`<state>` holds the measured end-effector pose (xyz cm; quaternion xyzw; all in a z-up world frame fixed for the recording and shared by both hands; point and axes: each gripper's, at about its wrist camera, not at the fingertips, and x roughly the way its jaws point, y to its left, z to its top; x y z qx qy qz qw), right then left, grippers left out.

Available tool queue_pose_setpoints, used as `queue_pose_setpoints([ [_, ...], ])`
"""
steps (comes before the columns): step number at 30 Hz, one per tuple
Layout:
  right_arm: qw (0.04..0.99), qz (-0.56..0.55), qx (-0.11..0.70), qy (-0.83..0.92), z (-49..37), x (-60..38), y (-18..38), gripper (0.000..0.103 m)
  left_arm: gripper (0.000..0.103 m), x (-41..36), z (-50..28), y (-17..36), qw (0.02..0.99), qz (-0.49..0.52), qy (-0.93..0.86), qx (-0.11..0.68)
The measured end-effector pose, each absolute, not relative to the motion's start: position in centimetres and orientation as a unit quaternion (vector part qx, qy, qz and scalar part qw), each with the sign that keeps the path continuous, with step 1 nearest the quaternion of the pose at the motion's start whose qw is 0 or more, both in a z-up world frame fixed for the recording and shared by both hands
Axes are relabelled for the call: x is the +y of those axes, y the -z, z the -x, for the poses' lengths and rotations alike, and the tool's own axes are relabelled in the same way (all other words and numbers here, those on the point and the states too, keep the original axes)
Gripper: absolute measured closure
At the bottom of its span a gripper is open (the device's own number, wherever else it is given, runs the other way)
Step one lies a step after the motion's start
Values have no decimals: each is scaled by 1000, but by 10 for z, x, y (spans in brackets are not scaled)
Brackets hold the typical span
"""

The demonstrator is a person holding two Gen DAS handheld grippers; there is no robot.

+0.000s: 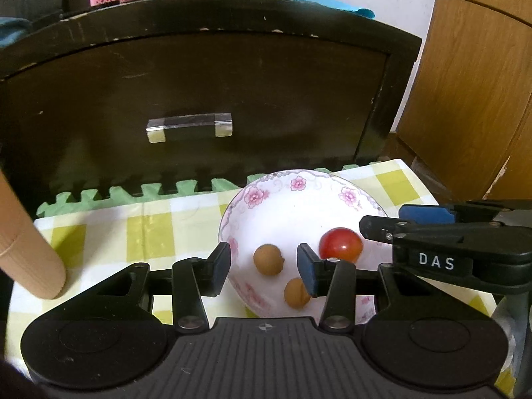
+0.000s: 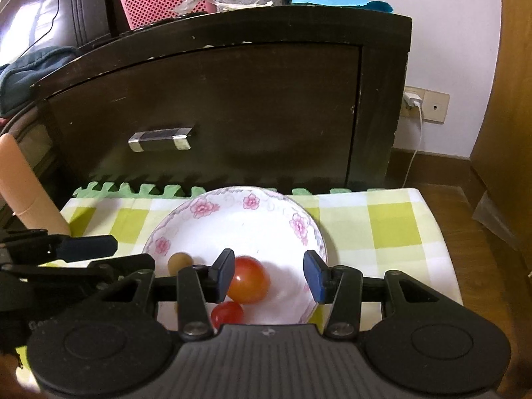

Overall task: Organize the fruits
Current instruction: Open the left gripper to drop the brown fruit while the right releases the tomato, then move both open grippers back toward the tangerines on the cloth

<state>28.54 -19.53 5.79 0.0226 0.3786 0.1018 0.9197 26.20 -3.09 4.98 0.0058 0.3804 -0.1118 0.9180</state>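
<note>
While both grippers hover over the flowered white bowl [image 1: 299,199] on the green-checked cloth [image 1: 109,232], the left gripper [image 1: 264,266] stands with its fingers well apart and empty, a brown round fruit [image 1: 268,259] lying between them in the bowl and a second brown fruit [image 1: 297,292] beside its right finger. The right gripper [image 2: 271,274] is likewise spread wide, gripping nothing, with the large red tomato [image 2: 249,282] against its left finger and a smaller tomato [image 2: 227,314] just below. All the fruits are roundish, so no long axis or pointing direction can be told.
</note>
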Motion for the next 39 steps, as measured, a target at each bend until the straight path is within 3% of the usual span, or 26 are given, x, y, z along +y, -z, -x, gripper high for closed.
queue_pose_setpoints([
  [39,879,-34,448,-163,-148,-152,-41,59,45,20,-126,-34,894,-15,113,432],
])
